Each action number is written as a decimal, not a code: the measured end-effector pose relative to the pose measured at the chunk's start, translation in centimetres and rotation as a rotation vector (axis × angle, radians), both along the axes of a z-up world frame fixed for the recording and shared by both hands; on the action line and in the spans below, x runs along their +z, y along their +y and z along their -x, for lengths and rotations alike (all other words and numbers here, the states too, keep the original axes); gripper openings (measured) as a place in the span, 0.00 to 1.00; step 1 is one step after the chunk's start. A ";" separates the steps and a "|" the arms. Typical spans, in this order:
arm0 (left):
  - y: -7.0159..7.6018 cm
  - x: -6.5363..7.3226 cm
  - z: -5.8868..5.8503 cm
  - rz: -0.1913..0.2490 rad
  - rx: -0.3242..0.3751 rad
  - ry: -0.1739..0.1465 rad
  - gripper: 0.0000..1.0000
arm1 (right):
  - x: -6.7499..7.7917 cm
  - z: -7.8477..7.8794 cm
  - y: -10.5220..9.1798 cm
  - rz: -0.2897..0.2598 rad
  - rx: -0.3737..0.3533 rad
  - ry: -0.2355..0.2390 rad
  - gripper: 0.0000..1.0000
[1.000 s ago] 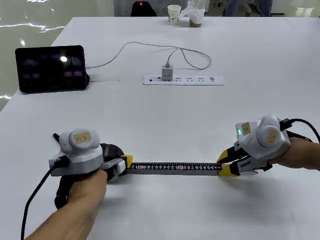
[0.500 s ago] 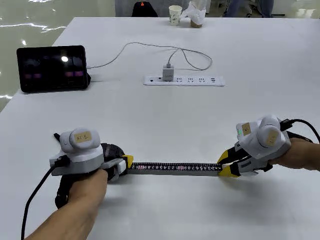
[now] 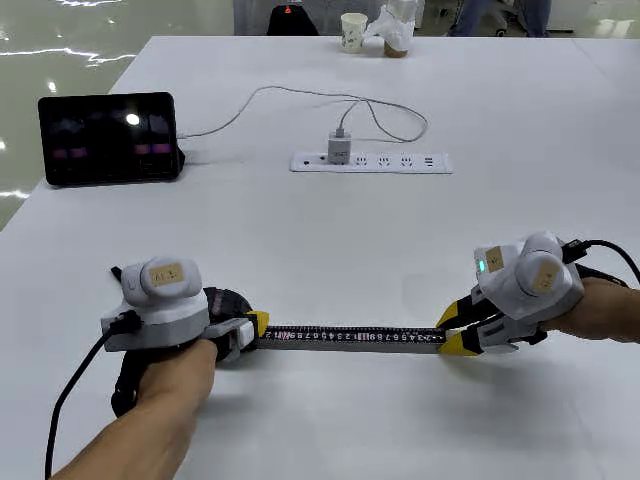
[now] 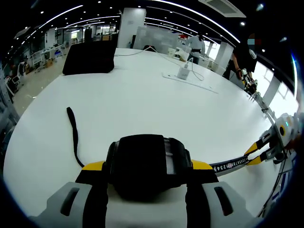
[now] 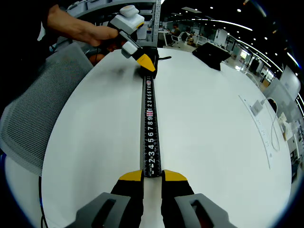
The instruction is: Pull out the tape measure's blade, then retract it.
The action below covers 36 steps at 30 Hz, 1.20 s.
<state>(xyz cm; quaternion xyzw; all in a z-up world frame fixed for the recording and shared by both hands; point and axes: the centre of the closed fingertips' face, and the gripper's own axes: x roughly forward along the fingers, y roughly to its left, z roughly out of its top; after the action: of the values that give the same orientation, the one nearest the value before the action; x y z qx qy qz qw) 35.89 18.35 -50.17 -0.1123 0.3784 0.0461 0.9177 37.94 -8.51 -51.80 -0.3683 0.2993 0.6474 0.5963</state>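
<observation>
White tabletop [image 3: 300, 240] is hosting it all, well to the near side of the power strip [image 3: 372, 161]. The left gripper [image 3: 250, 325] is working to the near left of that strip, its yellow-tipped jaws squeezing the black tape measure [image 3: 225, 303] from both sides. The blade [image 3: 350, 335] is lying drawn out, flat on the table, running rightward from the case and crossing in front of the strip. The right gripper [image 3: 455, 332], sitting to the strip's near right, is pinching the blade's free end, jaws pressing together on it.
</observation>
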 end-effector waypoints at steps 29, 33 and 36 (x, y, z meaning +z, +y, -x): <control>0.1 -0.2 -0.1 0.020 -0.006 0.008 0.62 | 0.0 0.4 1.9 -0.018 0.017 0.005 0.10; 0.1 -0.3 -0.2 0.021 -0.006 0.009 0.62 | 0.0 0.5 2.3 -0.020 0.021 0.007 0.10; 0.1 -0.2 -0.1 0.021 -0.006 0.009 0.62 | 0.0 0.5 2.6 -0.024 0.021 0.008 0.10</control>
<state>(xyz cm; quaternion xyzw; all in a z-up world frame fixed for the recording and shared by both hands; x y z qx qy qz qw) 36.03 18.45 -50.41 -0.1208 0.3831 0.0400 0.9149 37.45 -5.94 -51.75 -0.3617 0.2902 0.6586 0.5927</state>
